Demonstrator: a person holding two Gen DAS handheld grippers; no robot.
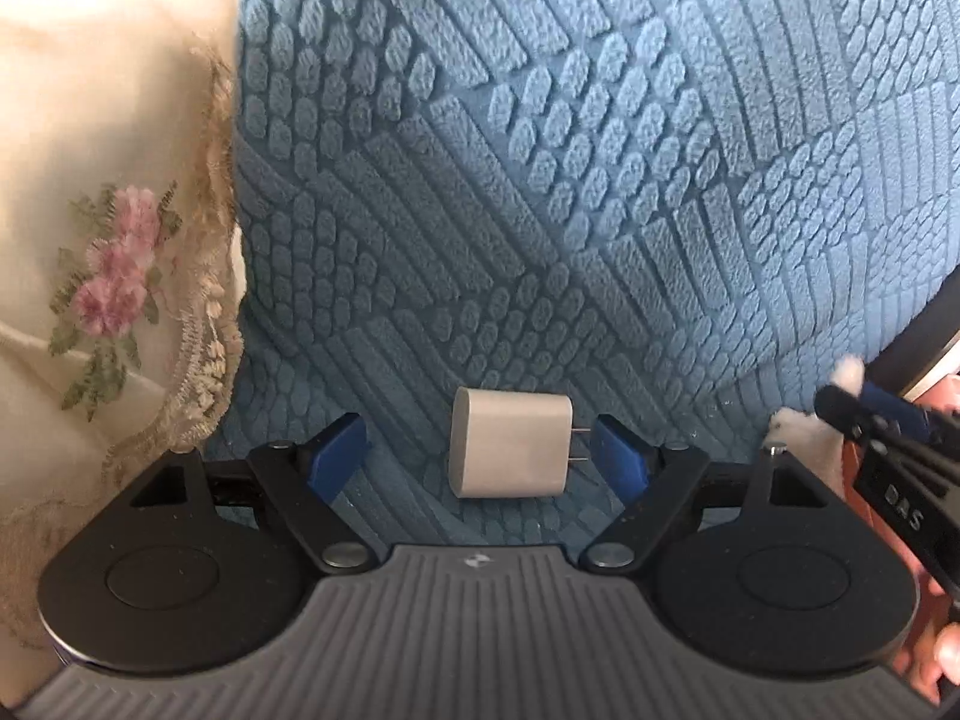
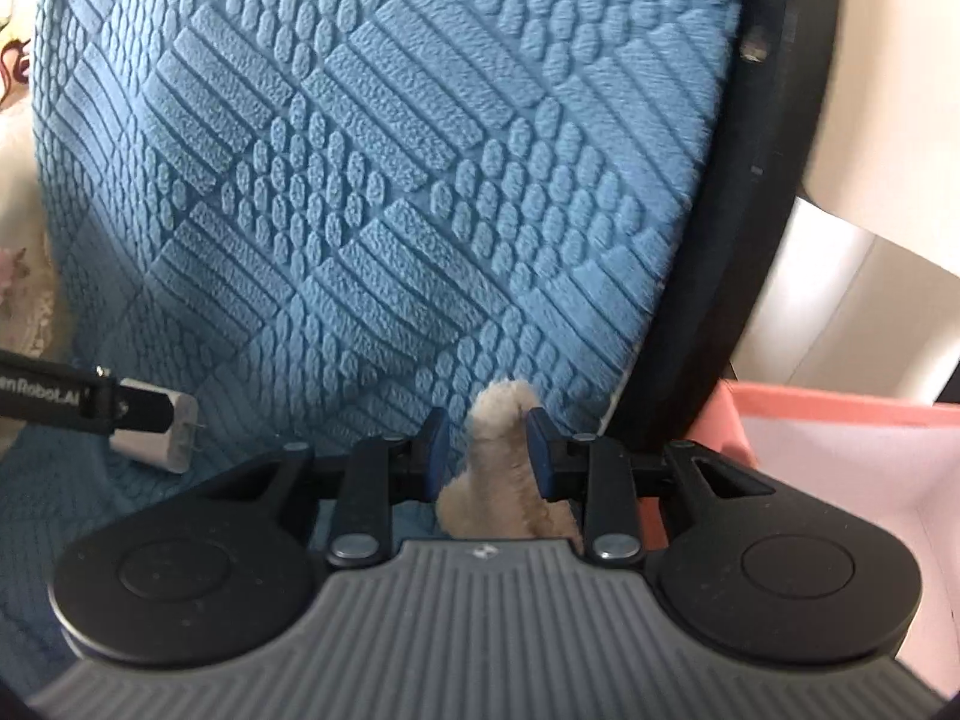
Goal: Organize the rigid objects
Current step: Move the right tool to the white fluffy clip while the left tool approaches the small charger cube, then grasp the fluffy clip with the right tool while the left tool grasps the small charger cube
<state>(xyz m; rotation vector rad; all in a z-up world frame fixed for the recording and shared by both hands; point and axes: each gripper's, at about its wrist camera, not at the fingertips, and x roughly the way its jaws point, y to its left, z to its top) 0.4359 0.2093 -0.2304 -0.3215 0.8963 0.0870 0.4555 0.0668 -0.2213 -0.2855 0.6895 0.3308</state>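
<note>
A white wall charger plug (image 1: pixel 510 450) lies on its side on the blue textured cushion (image 1: pixel 540 180), prongs pointing right. My left gripper (image 1: pixel 480 456) is open around it, blue pads on either side, the right pad close to the prongs. The charger also shows in the right wrist view (image 2: pixel 159 435) at the far left, beside the left gripper's finger. My right gripper (image 2: pixel 486 450) is shut on a beige fluffy plush piece (image 2: pixel 498 468), held over the cushion's right edge. The right gripper shows in the left wrist view (image 1: pixel 864 414) at the right with white fluff.
A cream lace cloth with pink embroidered flowers (image 1: pixel 114 276) lies left of the cushion. A black rim (image 2: pixel 738 240) borders the cushion on the right. A pink open box with a pale inside (image 2: pixel 840 468) stands at the right, next to my right gripper.
</note>
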